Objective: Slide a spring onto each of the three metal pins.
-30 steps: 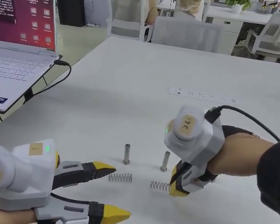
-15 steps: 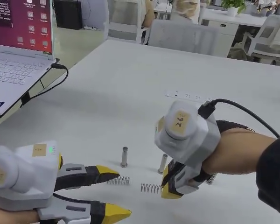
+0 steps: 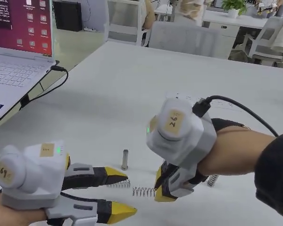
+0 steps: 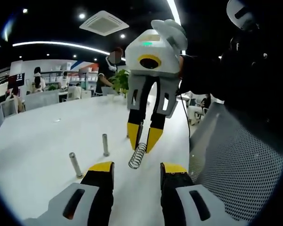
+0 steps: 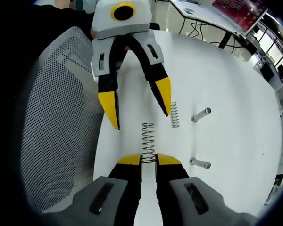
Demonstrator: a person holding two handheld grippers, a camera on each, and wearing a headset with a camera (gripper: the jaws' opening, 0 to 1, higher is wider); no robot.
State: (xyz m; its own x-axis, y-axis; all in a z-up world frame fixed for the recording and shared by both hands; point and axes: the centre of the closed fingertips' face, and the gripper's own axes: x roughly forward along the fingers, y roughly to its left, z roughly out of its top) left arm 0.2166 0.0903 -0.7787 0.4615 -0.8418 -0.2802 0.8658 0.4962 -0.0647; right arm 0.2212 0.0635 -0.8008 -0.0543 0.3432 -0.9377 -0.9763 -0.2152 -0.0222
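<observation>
pictured at a white table [image 3: 132,94]: held spring [image 3: 144,191] nipped by one end between the all but closed yellow tips of the right gripper [image 3: 157,188], the rest of the coil jutting straight out toward the left gripper [image 3: 131,194]. facing it tip to tip, the left gripper, jaws spread wide and gripping nothing, with the held spring's free end just at the mouth of those jaws and touching neither. flat on the table just beside the left gripper's farther tip, a second spring [image 3: 119,184]; whether touching that tip, impossible to tell. on the other side of the right gripper, close by the person's forearm [image 3: 231,153], a third spring [image 3: 212,180]. just beyond the second spring, a first pin [image 3: 125,159], upright and bare. in the left gripper view, off to the left of the jaws, a second pin [image 4: 105,144], likewise upright and bare, standing apart from the first and farther along the table. to the right in that view, the grey weave of a mesh chair [image 4: 236,160]. plugged into the top of the right gripper and trailing away over a dark sleeve [image 3: 278,174], a black cable [image 3: 201,107]. at the table's far left edge, an open laptop [image 3: 19,47] with a lit screen and a cord [image 3: 57,68] plugged into its side. beyond the table, a grey chair back [image 3: 188,37].
</observation>
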